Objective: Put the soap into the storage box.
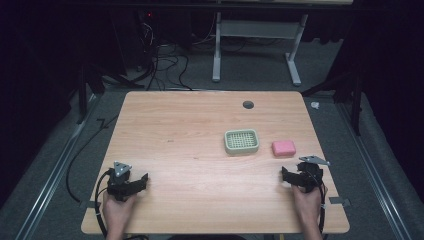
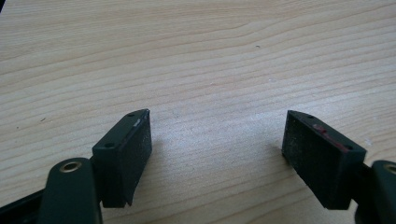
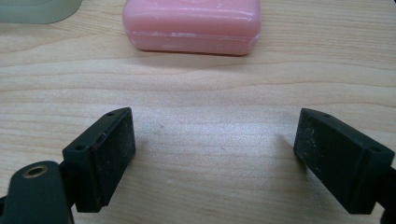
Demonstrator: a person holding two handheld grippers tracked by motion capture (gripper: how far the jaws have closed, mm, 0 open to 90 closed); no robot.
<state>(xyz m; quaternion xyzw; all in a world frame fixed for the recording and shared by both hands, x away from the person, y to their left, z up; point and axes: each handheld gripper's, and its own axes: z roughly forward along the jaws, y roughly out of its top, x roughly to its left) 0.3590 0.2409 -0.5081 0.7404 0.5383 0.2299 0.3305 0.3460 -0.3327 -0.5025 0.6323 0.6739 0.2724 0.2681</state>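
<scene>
Near the right gripper (image 1: 286, 175), a pink soap (image 1: 283, 147) is lying beside its green tray (image 1: 241, 141). Both grippers are resting with jaws spread, the left gripper (image 1: 144, 180) far off, likely waiting.

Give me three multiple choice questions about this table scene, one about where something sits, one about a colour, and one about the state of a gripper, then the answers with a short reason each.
1. Where does the soap bar lie relative to the green soap dish in the high view?
A. inside it
B. to its right, apart from it
C. to its left

2. What colour is the soap bar?
A. pink
B. blue
C. white

3. How is the right gripper?
A. shut on the soap
B. shut and empty
C. open and empty

Answers: B, bare table shows between them; A, it is plainly pink in the right gripper view; C, its jaws stand wide apart over bare wood.
</scene>
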